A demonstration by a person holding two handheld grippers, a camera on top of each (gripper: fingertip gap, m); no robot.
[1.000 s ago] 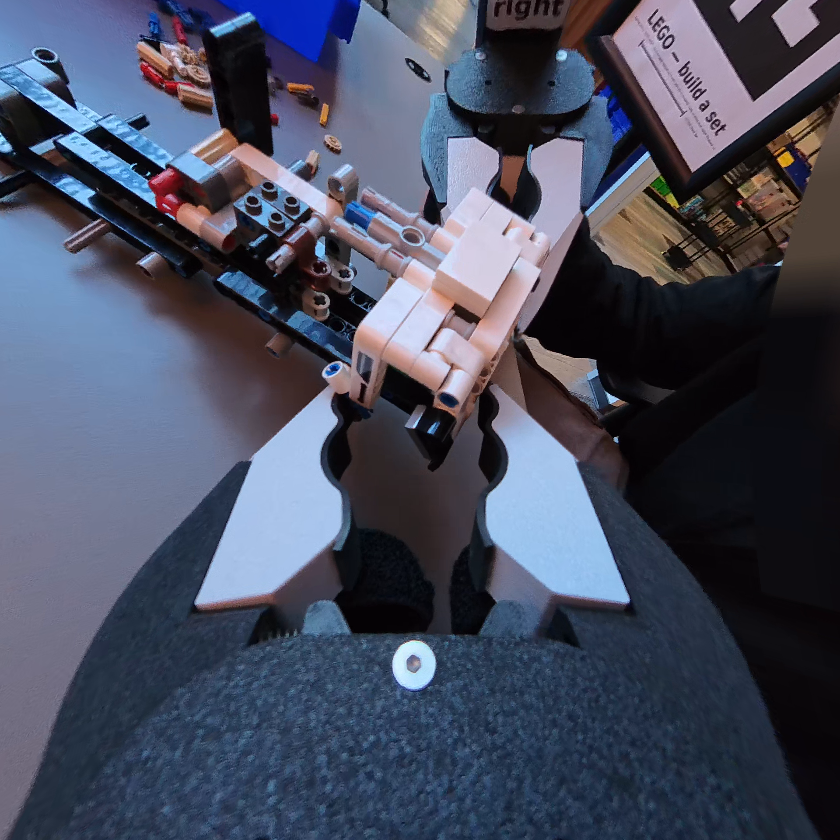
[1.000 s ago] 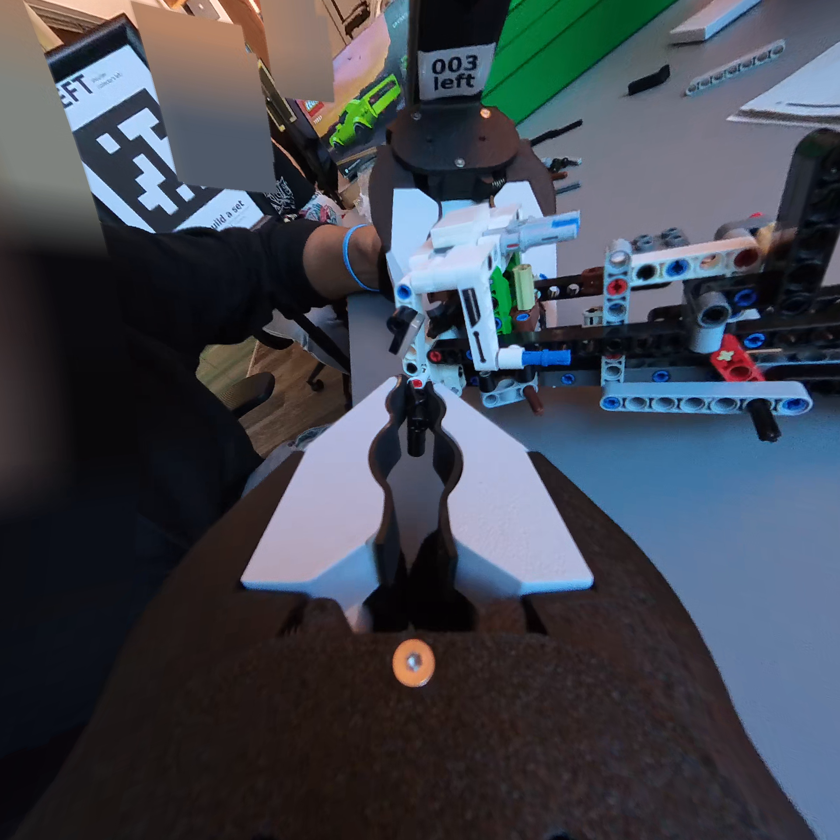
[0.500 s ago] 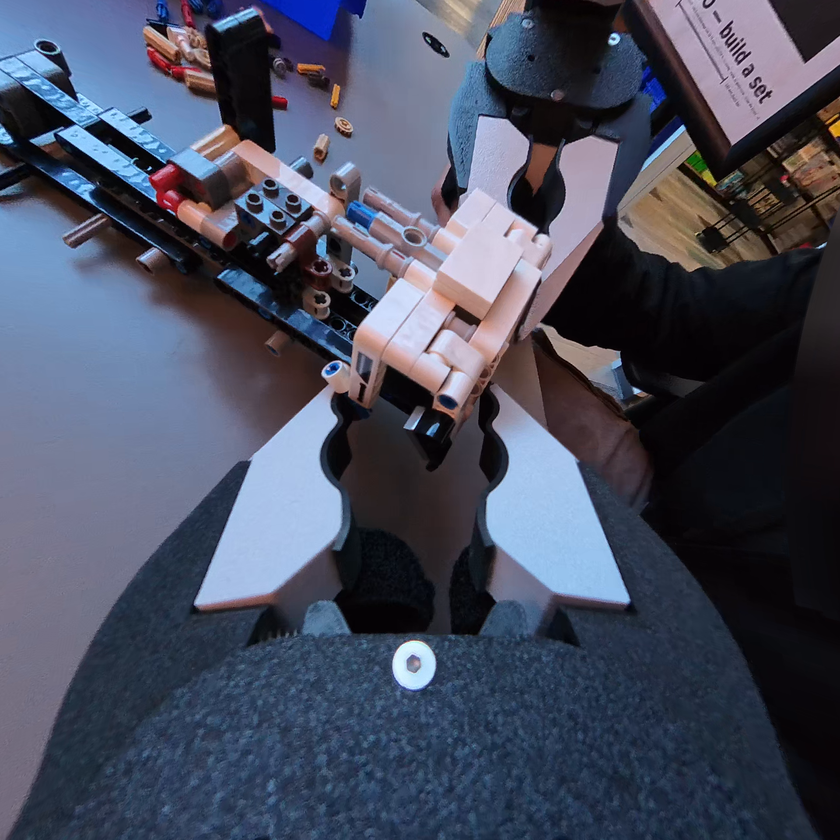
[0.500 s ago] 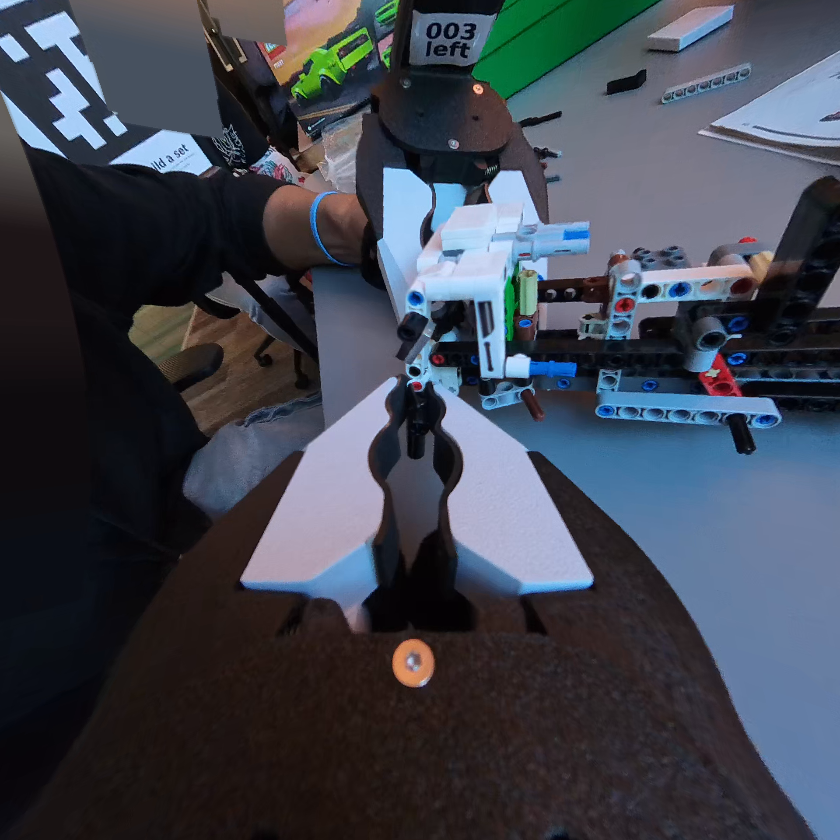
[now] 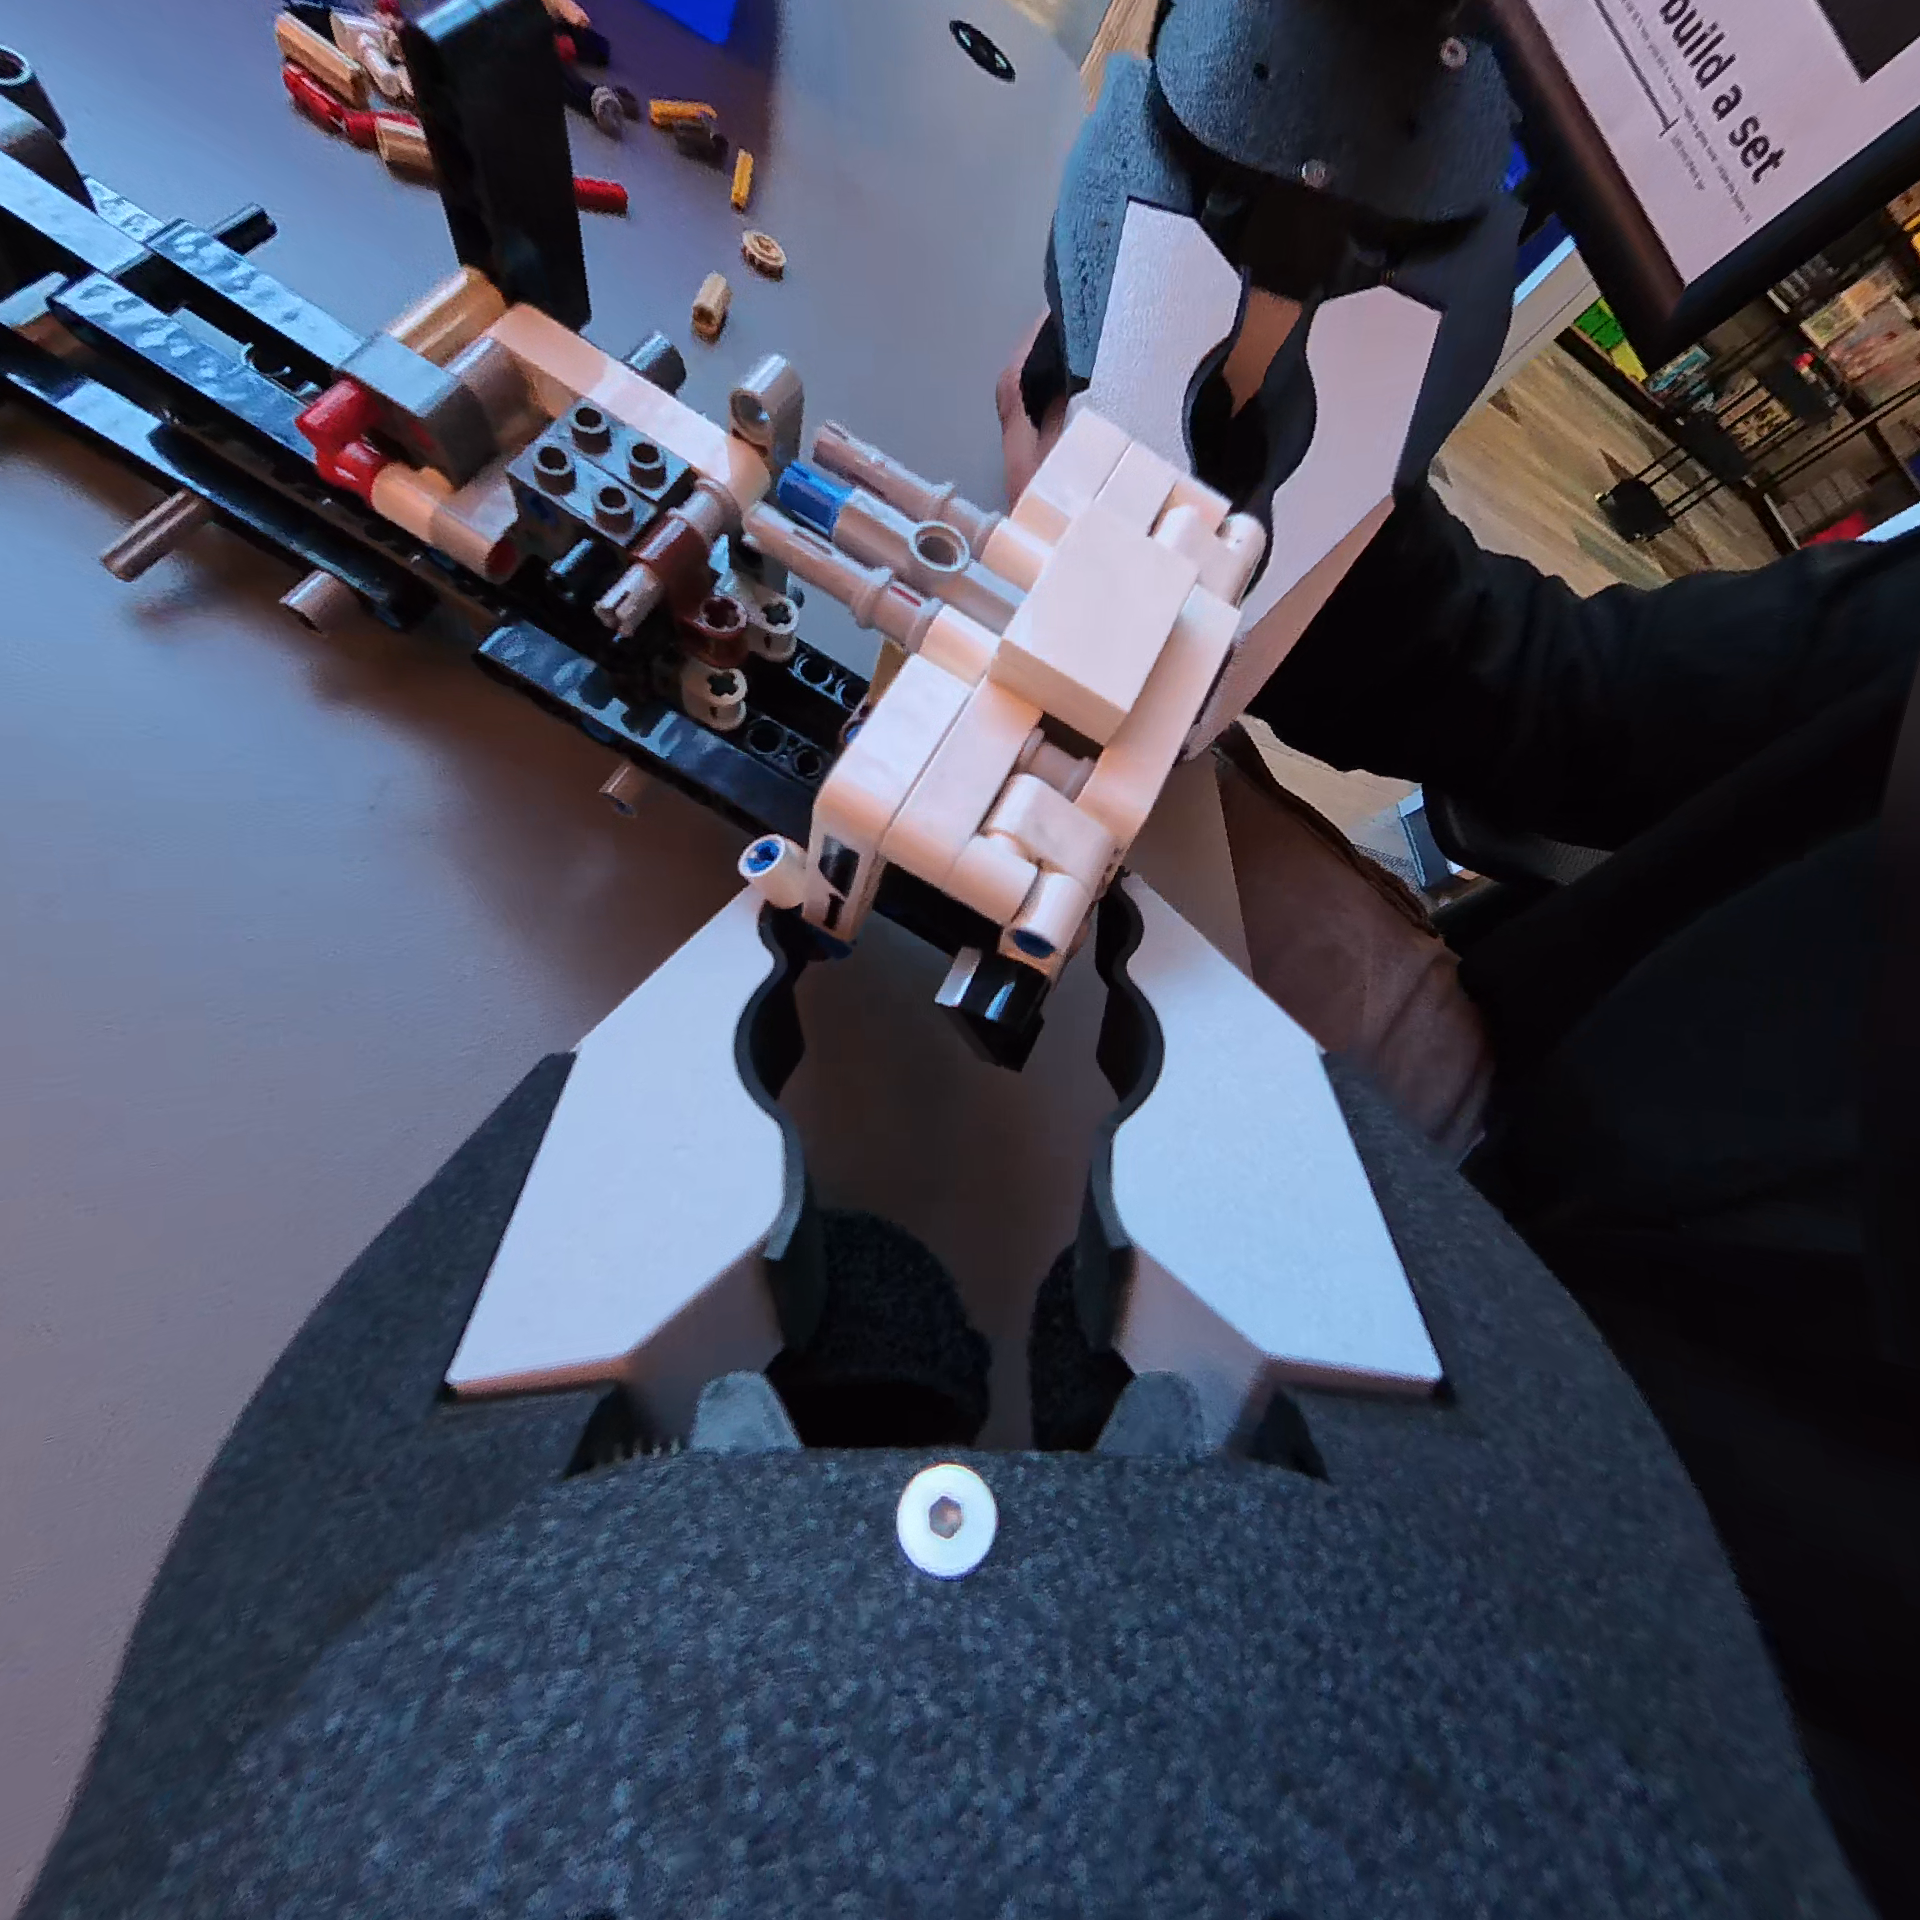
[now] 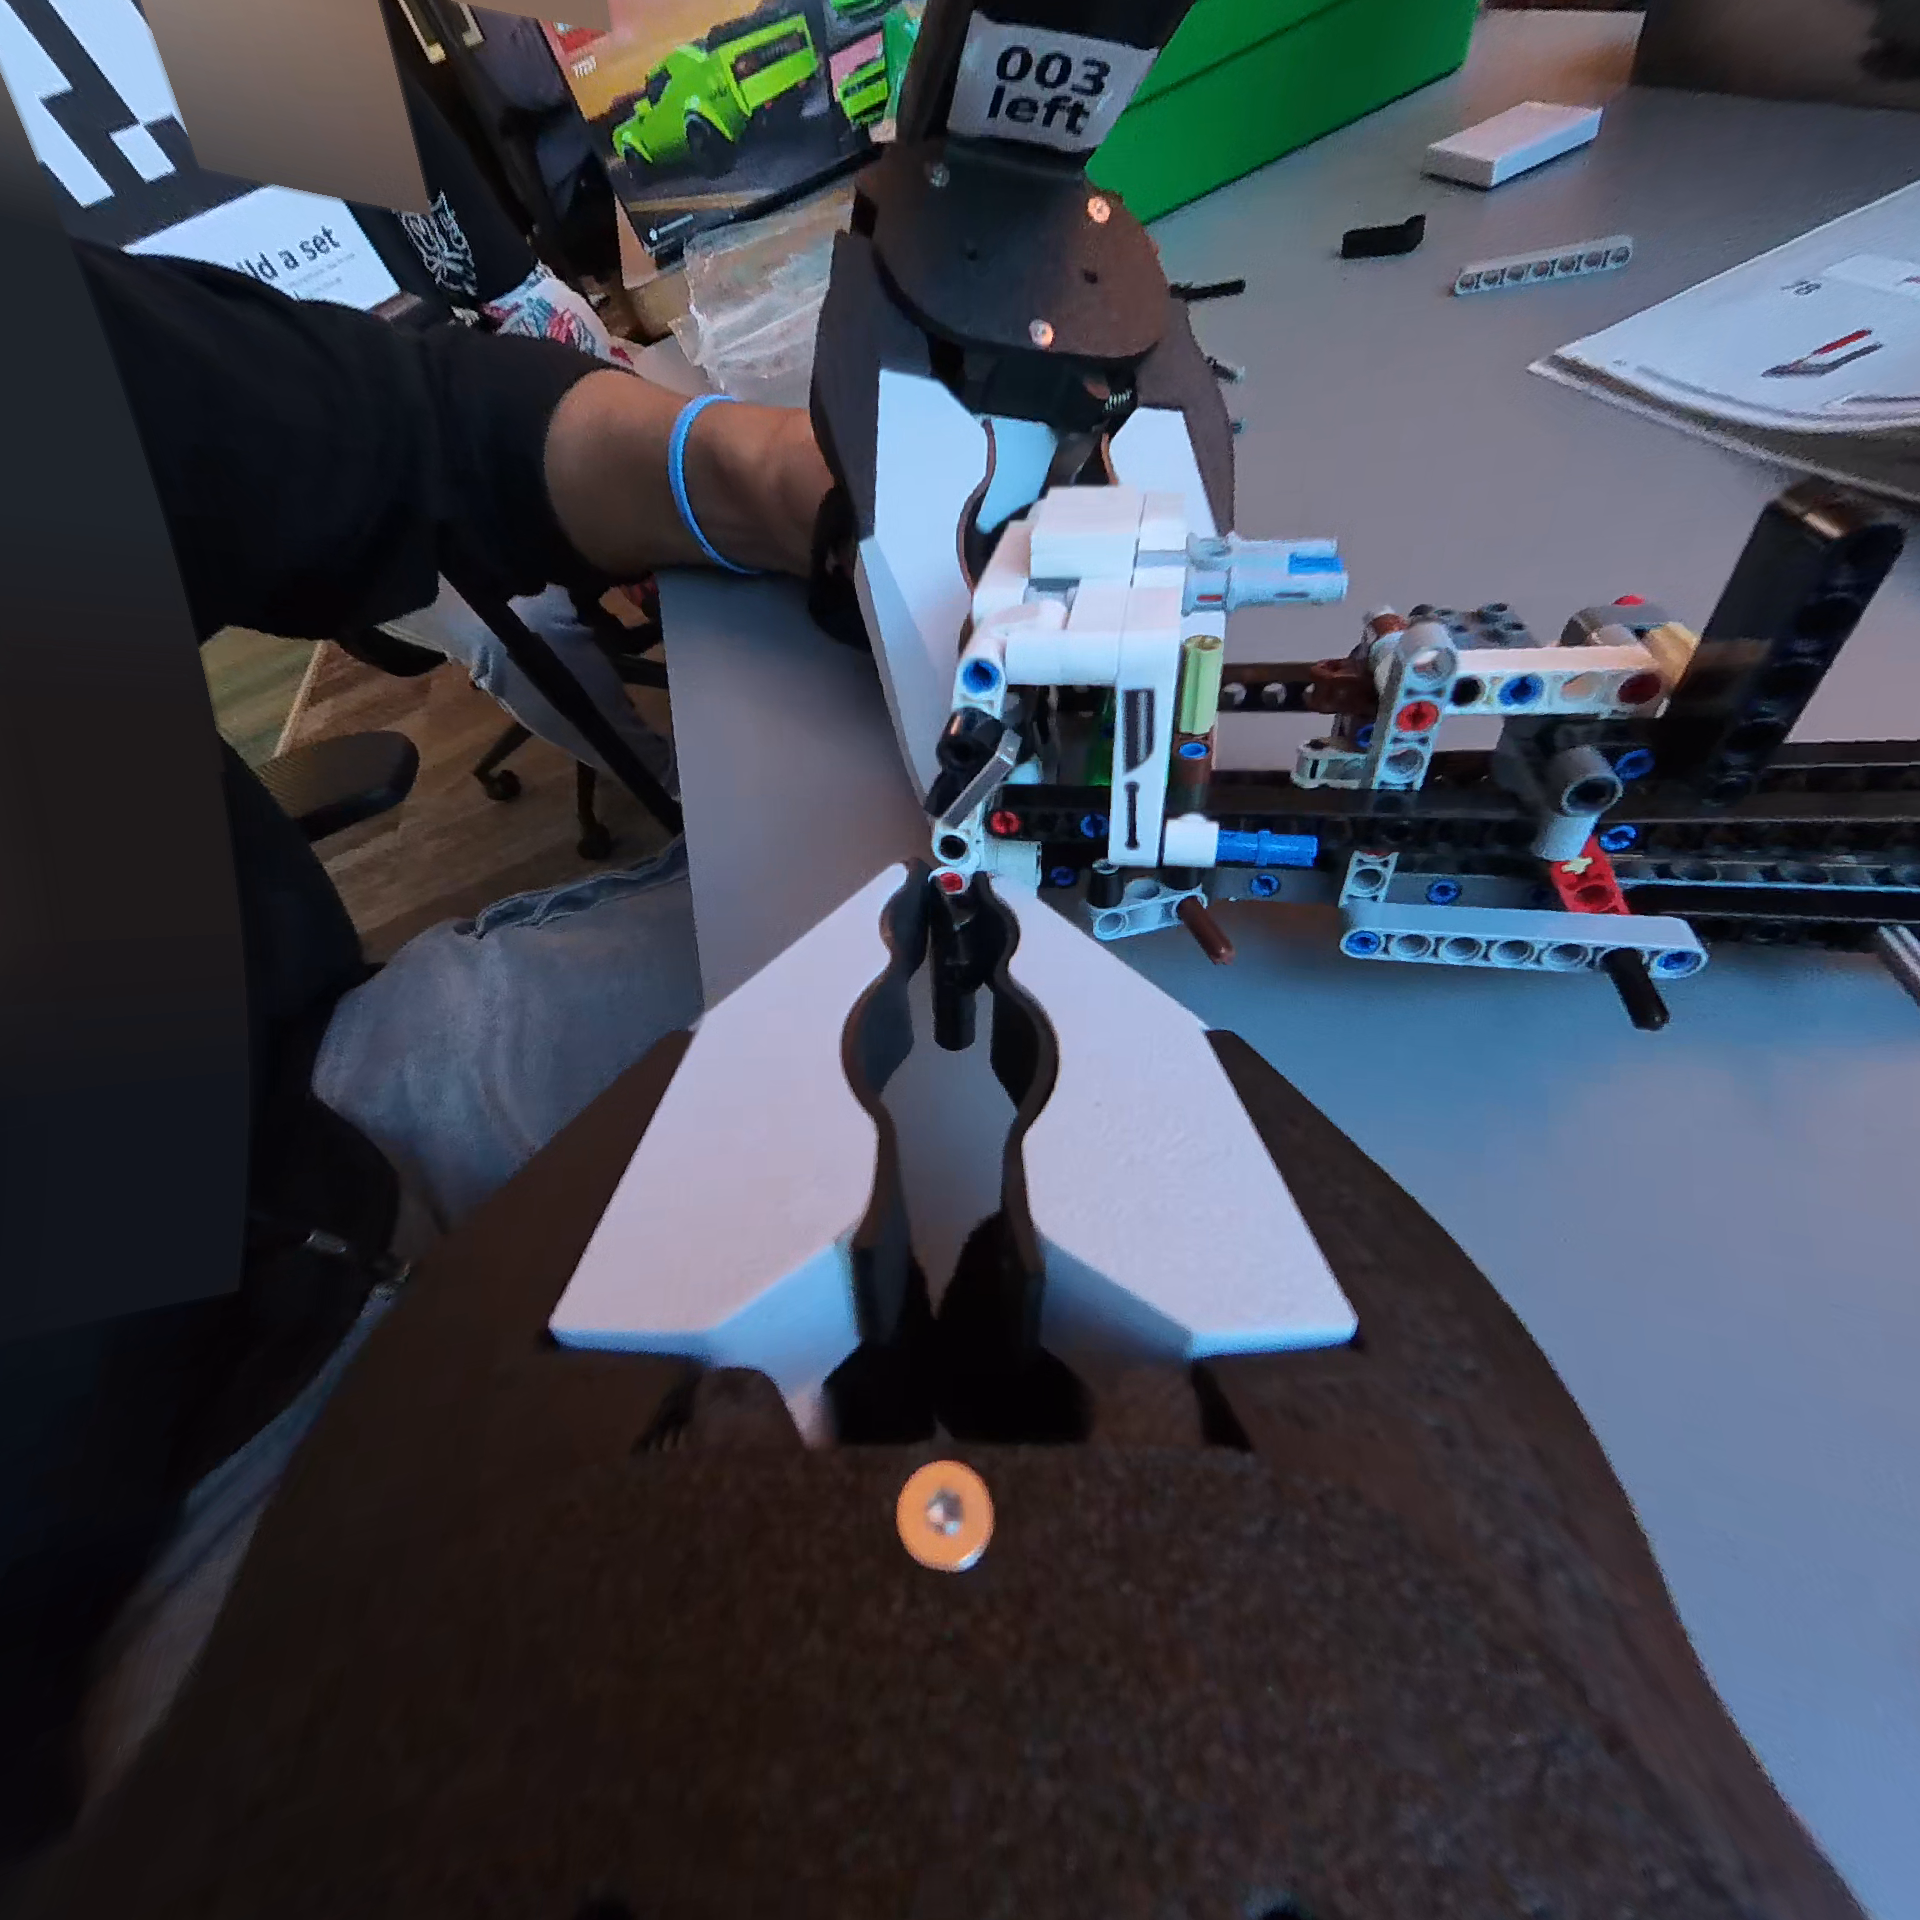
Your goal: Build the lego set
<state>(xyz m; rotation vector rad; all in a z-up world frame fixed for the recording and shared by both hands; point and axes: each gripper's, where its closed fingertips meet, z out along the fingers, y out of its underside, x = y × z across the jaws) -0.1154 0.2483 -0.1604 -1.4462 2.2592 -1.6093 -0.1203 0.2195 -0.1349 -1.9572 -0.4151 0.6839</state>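
A long black Technic chassis (image 5: 208, 301) lies on the table, and it also shows in the right wrist view (image 6: 1455, 810). A white block assembly (image 5: 1091, 623) sits on its near end, by the table edge. My left gripper (image 5: 940, 914) is shut on the end of this white assembly (image 6: 1091, 623), one finger on each side. My right gripper (image 6: 951, 883) is shut on a small black pin (image 6: 951, 987) right under the assembly's lower corner. In the left wrist view the right gripper's fingers (image 5: 1153, 301) reach in from behind the block, with their tips hidden.
An upright black beam (image 5: 499, 156) stands on the chassis. Loose small pieces (image 5: 353, 104) lie beyond it. An instruction booklet (image 6: 1766, 343), a green box (image 6: 1278, 94) and a grey beam (image 6: 1538, 265) lie farther off. A person's sleeved arm (image 6: 416, 447) is at the table edge.
Both grips are the same. In the left wrist view the right gripper has shifted up and to the right. The model has hardly moved.
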